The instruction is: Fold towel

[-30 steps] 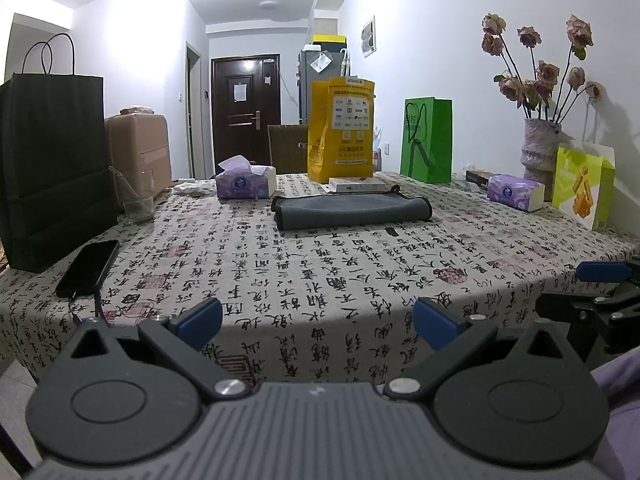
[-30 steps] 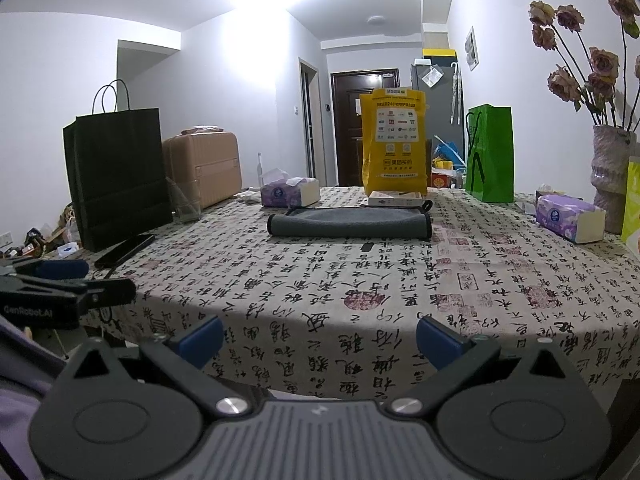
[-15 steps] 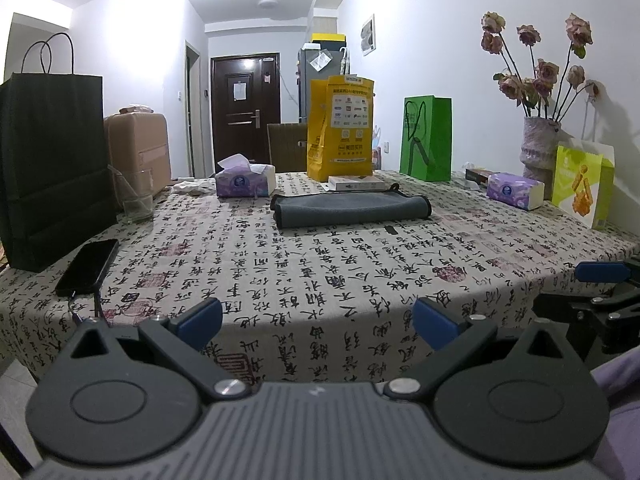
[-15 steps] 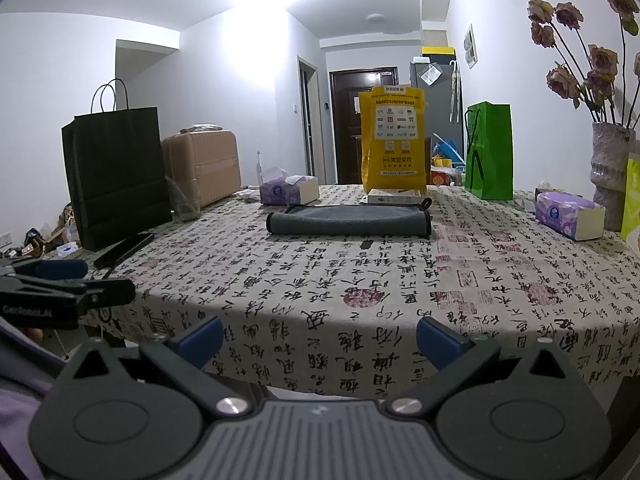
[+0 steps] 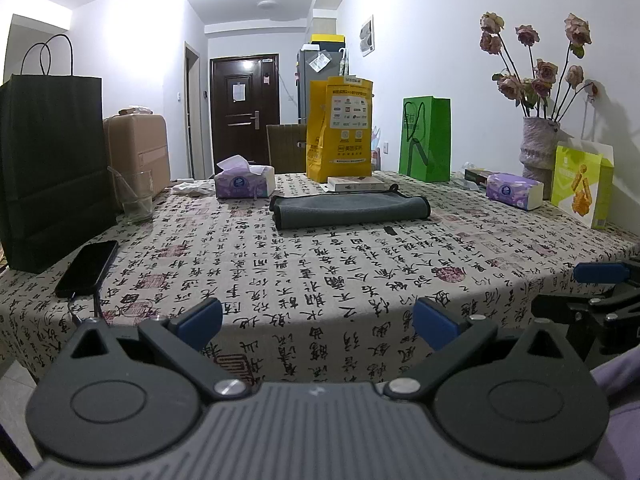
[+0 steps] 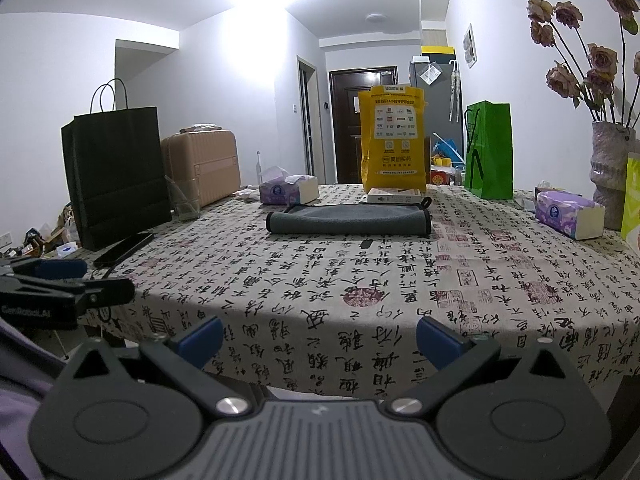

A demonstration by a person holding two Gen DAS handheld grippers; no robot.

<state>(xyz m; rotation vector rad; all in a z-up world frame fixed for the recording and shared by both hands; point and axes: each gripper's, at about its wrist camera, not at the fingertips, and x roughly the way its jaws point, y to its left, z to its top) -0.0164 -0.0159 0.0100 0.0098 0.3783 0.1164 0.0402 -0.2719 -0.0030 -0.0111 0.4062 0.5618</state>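
Towel [image 5: 349, 210] lay folded into a long grey strip at the far middle of the counter [image 5: 320, 272], well apart from both tools. Left tool [image 5: 316, 318] was level at the near edge, wide open, holding nothing. Right tool [image 6: 319, 336] was beside it at the near edge, also level, wide open and empty. Phone [image 5: 86, 268] lay near left, by the black bag [image 5: 48, 168]. Yellow bag [image 5: 340, 128] stood just beyond the towel; the vase [image 5: 538, 148] stood far right.
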